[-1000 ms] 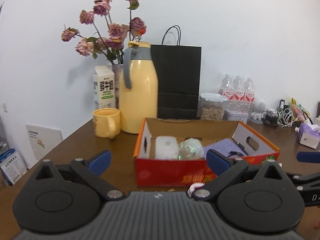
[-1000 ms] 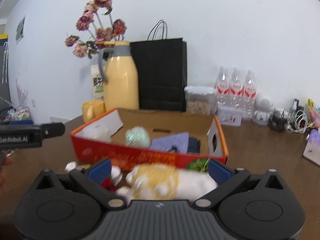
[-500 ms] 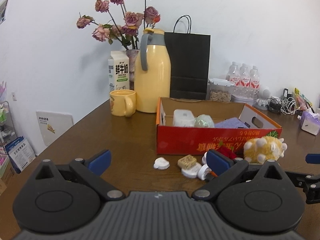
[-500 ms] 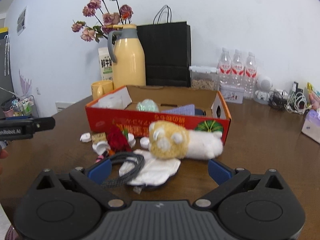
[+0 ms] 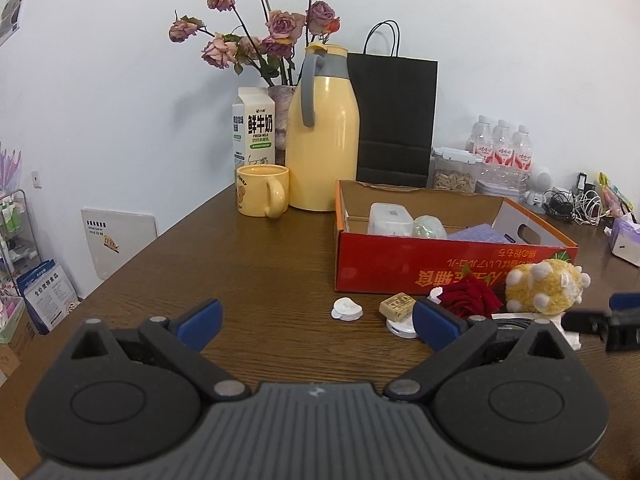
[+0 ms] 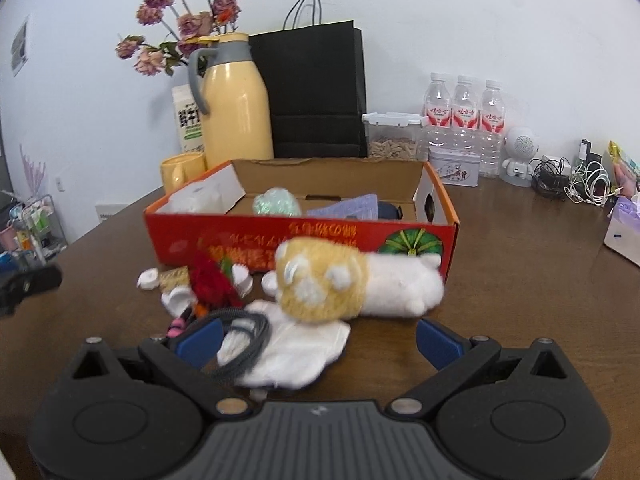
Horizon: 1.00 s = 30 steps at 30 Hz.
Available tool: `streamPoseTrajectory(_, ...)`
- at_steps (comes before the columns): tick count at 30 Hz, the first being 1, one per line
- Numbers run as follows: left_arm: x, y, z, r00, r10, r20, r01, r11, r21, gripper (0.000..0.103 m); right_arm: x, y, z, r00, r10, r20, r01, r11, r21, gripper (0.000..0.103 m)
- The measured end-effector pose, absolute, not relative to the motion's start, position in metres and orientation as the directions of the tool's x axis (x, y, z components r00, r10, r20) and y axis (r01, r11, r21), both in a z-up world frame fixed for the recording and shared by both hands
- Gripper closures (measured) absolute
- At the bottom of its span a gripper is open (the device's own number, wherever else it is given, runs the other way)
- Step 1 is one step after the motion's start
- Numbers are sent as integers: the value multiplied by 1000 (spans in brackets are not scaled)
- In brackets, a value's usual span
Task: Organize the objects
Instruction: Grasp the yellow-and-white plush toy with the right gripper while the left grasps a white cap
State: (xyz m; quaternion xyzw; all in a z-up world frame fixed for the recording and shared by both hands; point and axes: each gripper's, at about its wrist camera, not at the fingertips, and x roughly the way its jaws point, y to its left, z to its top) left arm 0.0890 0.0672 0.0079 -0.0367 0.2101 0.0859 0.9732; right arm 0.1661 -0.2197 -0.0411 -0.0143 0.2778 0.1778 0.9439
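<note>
A red cardboard box (image 5: 452,268) (image 6: 304,240) stands mid-table, holding a white case (image 5: 390,220), a pale green ball (image 6: 277,202) and a purple cloth (image 6: 348,208). In front of it lie a yellow-and-white plush toy (image 6: 348,280) (image 5: 544,288), a red rose (image 6: 212,280) (image 5: 468,298), a white cloth (image 6: 296,348) with a dark cable (image 6: 248,340), white caps (image 5: 347,309) and a tan block (image 5: 397,304). My left gripper (image 5: 316,320) is open over bare table left of the pile. My right gripper (image 6: 316,340) is open just short of the cloth and plush.
Behind the box stand a yellow thermos (image 5: 324,132), yellow mug (image 5: 262,190), milk carton (image 5: 254,132), flower vase (image 5: 280,96) and black paper bag (image 6: 312,92). Water bottles (image 6: 464,108), a snack container (image 6: 394,136), a tin, cables (image 6: 576,182) and a tissue pack (image 5: 626,238) sit at right.
Both grippers have pulled back from the box, so the loose items in front of it came into view. The plush now lies on the table ahead of the right gripper.
</note>
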Motion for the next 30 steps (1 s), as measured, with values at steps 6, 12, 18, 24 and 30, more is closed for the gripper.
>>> streamPoseTrajectory(6, 99, 70, 3, 882, 165, -442, -195, 980, -24, 0, 199, -202, -37, 788, 309, -532, -324, 944, 68, 3)
streamPoseTrajectory(12, 124, 74, -5, 856, 185, -483, -201, 979, 19, 0, 223, -192, -42, 788, 297, -539, -312, 948, 67, 31)
streamPoseTrajectory(18, 173, 71, -18, 810, 204, -549, -173, 979, 109, 0, 219, -200, -51, 809, 328, -488, -328, 940, 89, 49)
streamPoseTrajectory(24, 211, 73, -38, 757, 181, -628, -143, 983, 110, 0, 214, -202, -55, 819, 338, -464, -340, 937, 83, 50)
streamPoseTrajectory(30, 222, 79, -41, 775, 139, -616, -125, 990, 65, 28, 213, -202, -56, 821, 338, -461, -342, 937, 77, 49)
